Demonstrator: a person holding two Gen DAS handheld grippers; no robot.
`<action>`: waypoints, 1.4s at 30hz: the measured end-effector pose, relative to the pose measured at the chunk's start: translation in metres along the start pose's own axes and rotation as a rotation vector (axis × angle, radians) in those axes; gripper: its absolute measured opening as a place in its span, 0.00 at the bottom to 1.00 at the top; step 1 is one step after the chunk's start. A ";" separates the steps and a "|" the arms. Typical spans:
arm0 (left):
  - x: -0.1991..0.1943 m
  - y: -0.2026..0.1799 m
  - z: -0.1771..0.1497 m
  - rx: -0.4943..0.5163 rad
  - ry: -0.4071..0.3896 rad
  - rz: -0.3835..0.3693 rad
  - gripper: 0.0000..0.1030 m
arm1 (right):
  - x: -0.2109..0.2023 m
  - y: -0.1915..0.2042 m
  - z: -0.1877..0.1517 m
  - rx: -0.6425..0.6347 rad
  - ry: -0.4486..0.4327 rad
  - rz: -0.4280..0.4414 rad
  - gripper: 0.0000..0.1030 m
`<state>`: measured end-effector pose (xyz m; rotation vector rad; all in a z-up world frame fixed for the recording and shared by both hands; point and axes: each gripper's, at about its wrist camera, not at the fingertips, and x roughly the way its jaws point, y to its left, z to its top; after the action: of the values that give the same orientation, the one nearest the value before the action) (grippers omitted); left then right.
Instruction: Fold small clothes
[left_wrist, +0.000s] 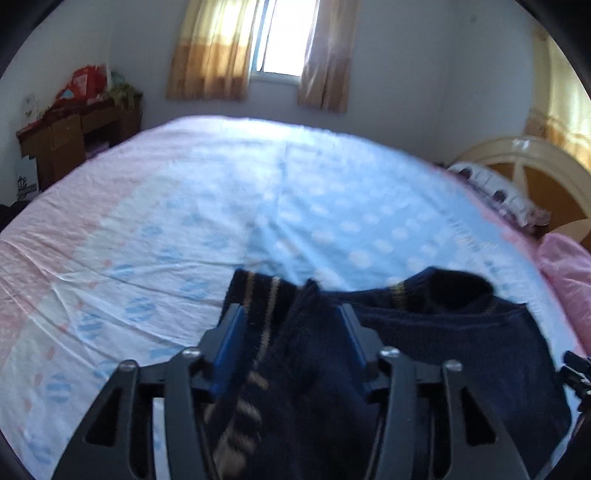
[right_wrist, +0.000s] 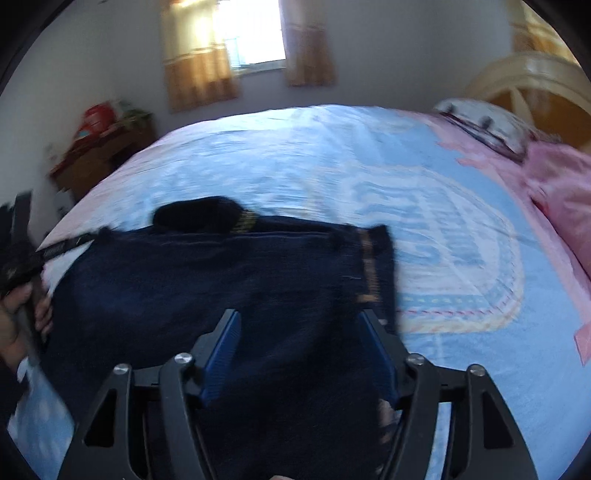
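A dark navy knit sweater (left_wrist: 461, 343) is spread on the bed (left_wrist: 221, 206), near its front edge; tan stripes are seen on cuff and collar. In the right wrist view the same sweater (right_wrist: 207, 291) is laid across the lower left of the sheet, w/ its dark collar (right_wrist: 199, 216) at the far edge and a striped sleeve end (right_wrist: 373, 266) folded in at the right.

The left gripper (left_wrist: 291, 314) is held over the garment's left part, jaws parted approx. halfway. A striped sleeve (left_wrist: 258, 295) is draped betw. the blue pads (left_wrist: 231, 347), but pressing on the fabric is not shown: gaps are seen on both sides, so nothing is judged as clamped.

The right gripper (right_wrist: 299, 321) is pointed down at the sweater body, jaws fairly wide. Cloth is seen under and betw. the fingers; the right pad is just beside the striped sleeve end, and no grip on it can be made out. Both views are blurred.

At the left edge of the right wrist view a hand (right_wrist: 18, 317) is seen around the other tool's handle, resting by the sweater's left side.

Beyond the bed: a window w/ tan curtains (left_wrist: 210, 51), a wooden cabinet (left_wrist: 70, 140) w/ red items on top, a pale headboard (left_wrist: 535, 166), a pink quilt (right_wrist: 561, 184) at the right.
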<state>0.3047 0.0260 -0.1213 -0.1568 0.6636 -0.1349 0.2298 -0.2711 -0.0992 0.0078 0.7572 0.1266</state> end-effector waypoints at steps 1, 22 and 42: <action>-0.009 -0.004 -0.004 0.020 -0.010 -0.007 0.61 | -0.001 0.011 0.000 -0.029 0.003 0.028 0.65; -0.017 0.015 -0.064 0.051 0.155 0.102 0.91 | 0.036 0.086 -0.017 -0.126 0.135 -0.015 0.65; -0.042 0.023 -0.089 0.038 0.172 0.064 0.94 | -0.035 -0.003 -0.096 -0.035 0.130 -0.162 0.65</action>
<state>0.2179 0.0465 -0.1696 -0.0880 0.8362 -0.0998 0.1397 -0.2822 -0.1454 -0.0963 0.8817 -0.0144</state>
